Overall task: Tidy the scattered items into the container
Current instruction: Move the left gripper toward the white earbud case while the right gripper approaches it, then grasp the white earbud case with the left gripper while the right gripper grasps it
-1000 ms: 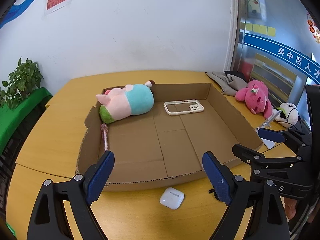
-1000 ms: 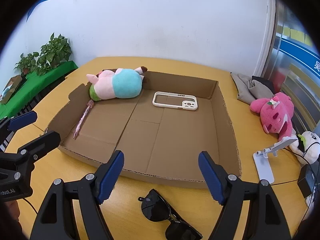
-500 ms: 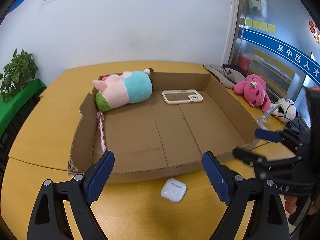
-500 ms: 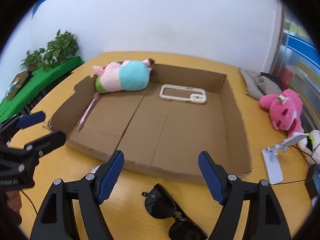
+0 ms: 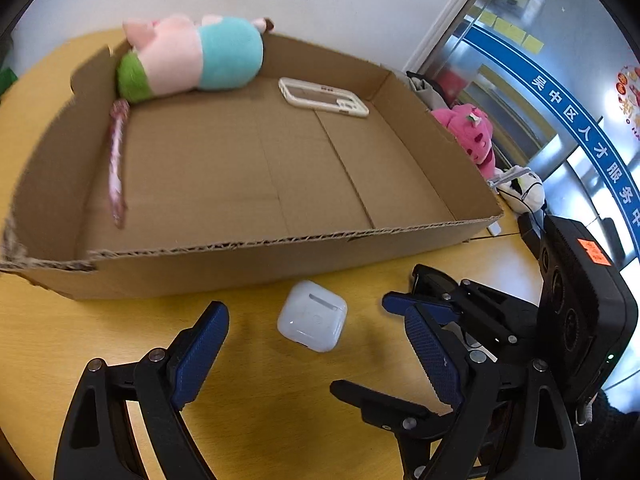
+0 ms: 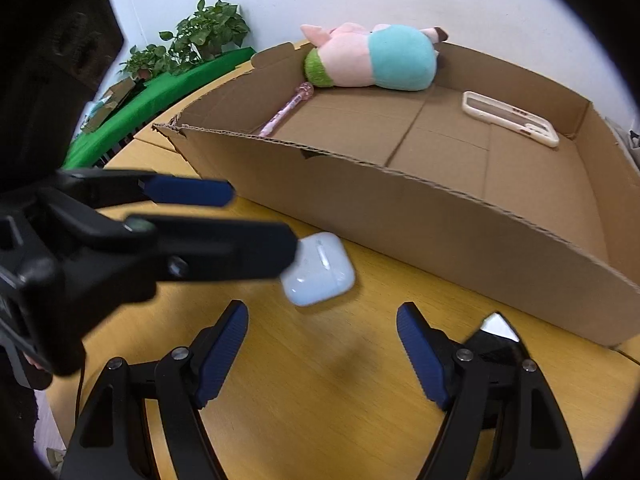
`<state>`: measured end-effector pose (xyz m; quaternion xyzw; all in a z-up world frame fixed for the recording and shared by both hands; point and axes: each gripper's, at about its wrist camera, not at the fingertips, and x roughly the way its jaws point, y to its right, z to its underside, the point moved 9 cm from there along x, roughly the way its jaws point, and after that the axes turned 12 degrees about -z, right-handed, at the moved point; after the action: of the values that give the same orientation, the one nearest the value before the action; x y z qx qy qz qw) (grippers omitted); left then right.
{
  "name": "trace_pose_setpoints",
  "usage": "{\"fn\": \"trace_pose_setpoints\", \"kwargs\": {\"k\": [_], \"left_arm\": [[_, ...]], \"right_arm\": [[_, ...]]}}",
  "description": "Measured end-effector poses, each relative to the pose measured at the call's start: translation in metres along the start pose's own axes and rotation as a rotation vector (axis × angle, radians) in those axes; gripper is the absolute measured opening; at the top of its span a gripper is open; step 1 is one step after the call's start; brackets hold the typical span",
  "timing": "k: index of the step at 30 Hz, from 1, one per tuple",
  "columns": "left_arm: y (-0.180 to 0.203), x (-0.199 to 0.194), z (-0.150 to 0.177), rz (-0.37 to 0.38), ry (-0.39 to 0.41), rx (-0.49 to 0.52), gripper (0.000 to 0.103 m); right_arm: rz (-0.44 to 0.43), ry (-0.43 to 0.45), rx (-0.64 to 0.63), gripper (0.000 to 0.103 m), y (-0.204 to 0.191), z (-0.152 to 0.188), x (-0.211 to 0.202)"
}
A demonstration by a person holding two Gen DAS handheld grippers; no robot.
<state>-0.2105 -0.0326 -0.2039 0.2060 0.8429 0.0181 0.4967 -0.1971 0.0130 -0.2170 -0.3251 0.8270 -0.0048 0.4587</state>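
Both tongs gape empty: the left gripper (image 5: 316,348) frames the white case (image 5: 312,315) at lower centre to lift it into the box (image 5: 280,258); the right gripper (image 6: 322,350) hovers beside.

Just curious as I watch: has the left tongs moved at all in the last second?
Yes. The left tongs have dropped toward the table: the cardboard box sits higher in their view, and the white earbud case now lies between the open fingers.

White earbud case (image 5: 312,315), lid closed, lying flat on the yellow surface (image 5: 260,400) just outside the near wall of the shallow cardboard box (image 5: 248,260). In the box: plush pig (image 5: 192,56), pink pen (image 5: 116,160), cream phone case (image 5: 323,96).
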Motion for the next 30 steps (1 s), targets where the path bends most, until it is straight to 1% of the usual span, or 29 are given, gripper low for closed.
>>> {"fn": "trace_pose_setpoints", "kwargs": {"k": [1, 4, 6, 8, 10, 11, 12, 16, 18, 21, 24, 25, 28, 30], "left_arm": [[0.000, 0.006, 0.003, 0.016, -0.023, 0.002, 0.091], [0.001, 0.015, 0.005, 0.063, -0.051, 0.004, 0.091], [0.003, 0.021, 0.006, 0.088, -0.066, 0.003, 0.081], [0.003, 0.028, 0.007, 0.092, -0.087, 0.007, 0.075], [0.003, 0.031, 0.004, 0.105, -0.085, 0.011, 0.071], [0.004, 0.032, 0.003, 0.112, -0.087, 0.012, 0.066], [0.004, 0.033, 0.002, 0.113, -0.090, 0.016, 0.061], [0.006, 0.036, 0.003, 0.112, -0.098, 0.052, 0.049], [0.007, 0.037, 0.006, 0.110, -0.104, 0.074, 0.041], [0.011, 0.036, 0.009, 0.130, -0.120, 0.087, 0.038], [0.012, 0.035, 0.012, 0.129, -0.120, 0.100, 0.038], [0.013, 0.034, 0.013, 0.127, -0.121, 0.099, 0.038], [0.014, 0.033, 0.016, 0.129, -0.124, 0.096, 0.038], [0.014, 0.032, 0.017, 0.129, -0.123, 0.088, 0.034]], "right_arm": [[-0.002, 0.002, -0.004, 0.077, 0.000, -0.001, 0.002], [-0.011, 0.004, -0.015, 0.077, 0.000, -0.003, 0.008], [-0.022, -0.002, -0.018, 0.077, 0.000, -0.005, 0.011], [-0.026, -0.003, -0.023, 0.076, 0.000, -0.007, 0.015], [-0.040, 0.001, -0.033, 0.076, -0.002, -0.010, 0.017], [-0.042, 0.002, -0.040, 0.076, -0.003, -0.012, 0.019], [-0.039, 0.001, -0.046, 0.076, -0.004, -0.013, 0.020], [-0.026, -0.016, -0.064, 0.076, -0.002, -0.015, 0.027], [-0.031, -0.014, -0.075, 0.075, -0.003, -0.017, 0.028], [-0.029, -0.018, -0.105, 0.064, -0.005, -0.017, 0.029], [0.007, -0.021, -0.127, 0.052, -0.004, -0.015, 0.028], [0.011, -0.020, -0.126, 0.050, -0.004, -0.013, 0.027], [0.019, -0.016, -0.124, 0.050, -0.005, -0.010, 0.024], [0.024, -0.010, -0.125, 0.049, -0.006, -0.007, 0.022]]}}
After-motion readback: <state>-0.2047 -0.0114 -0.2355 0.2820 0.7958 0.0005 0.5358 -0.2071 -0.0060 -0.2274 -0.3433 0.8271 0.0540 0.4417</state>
